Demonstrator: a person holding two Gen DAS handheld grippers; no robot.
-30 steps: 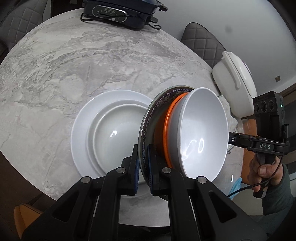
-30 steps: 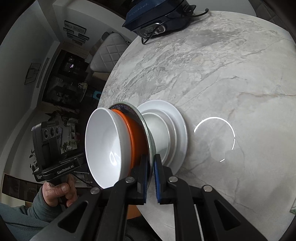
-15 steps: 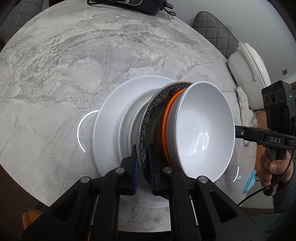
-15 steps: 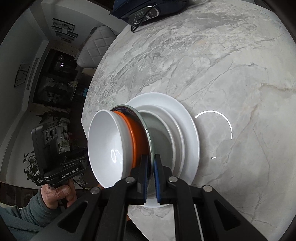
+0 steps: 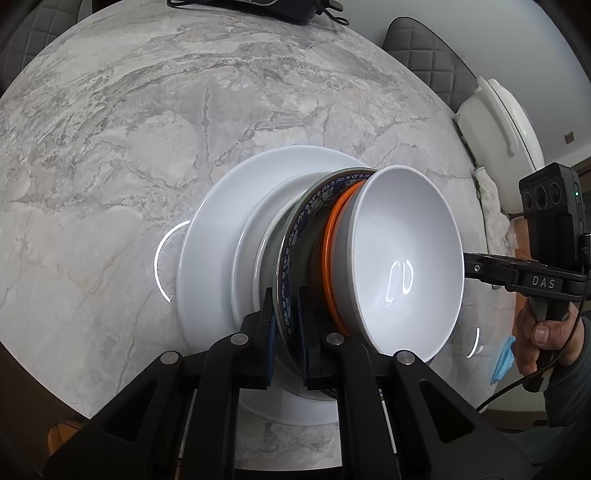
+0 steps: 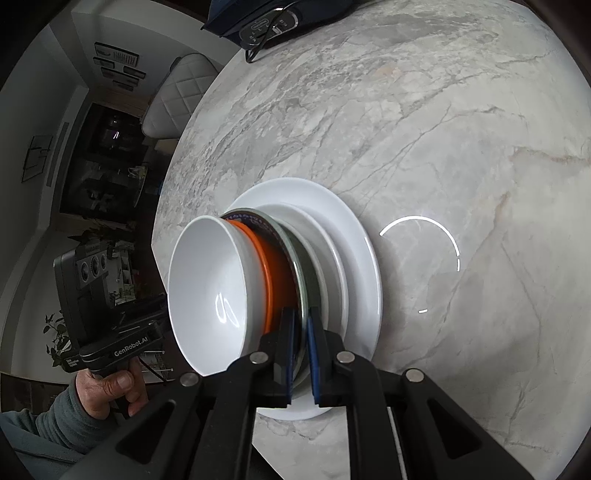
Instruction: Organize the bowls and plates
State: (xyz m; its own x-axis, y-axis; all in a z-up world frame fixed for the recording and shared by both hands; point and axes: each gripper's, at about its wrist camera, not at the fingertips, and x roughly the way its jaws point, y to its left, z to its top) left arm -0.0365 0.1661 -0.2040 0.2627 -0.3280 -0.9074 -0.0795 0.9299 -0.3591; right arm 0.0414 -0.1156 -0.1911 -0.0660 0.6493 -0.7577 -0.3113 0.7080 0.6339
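My left gripper (image 5: 286,314) and right gripper (image 6: 301,332) are each shut on opposite rims of a blue-patterned plate (image 5: 295,229) (image 6: 258,220). It carries an orange bowl (image 5: 328,236) (image 6: 275,266) with a white bowl (image 5: 410,258) (image 6: 210,291) nested on top. The carried stack sits just over a smaller white plate (image 5: 255,225) (image 6: 325,243) that lies on a large white plate (image 5: 218,221) (image 6: 354,229) on the marble table (image 5: 129,147) (image 6: 443,129). I cannot tell if the stack touches the plate below.
A dark appliance with a cord (image 5: 258,5) (image 6: 273,22) sits at the table's far edge. Quilted chairs (image 5: 432,59) (image 6: 177,96) stand around it. A white lidded appliance (image 5: 498,122) stands beyond the right edge. The table edge runs close beneath the plates.
Both grippers have carried the plate with its bowls over the white plates and lowered it closer to them.
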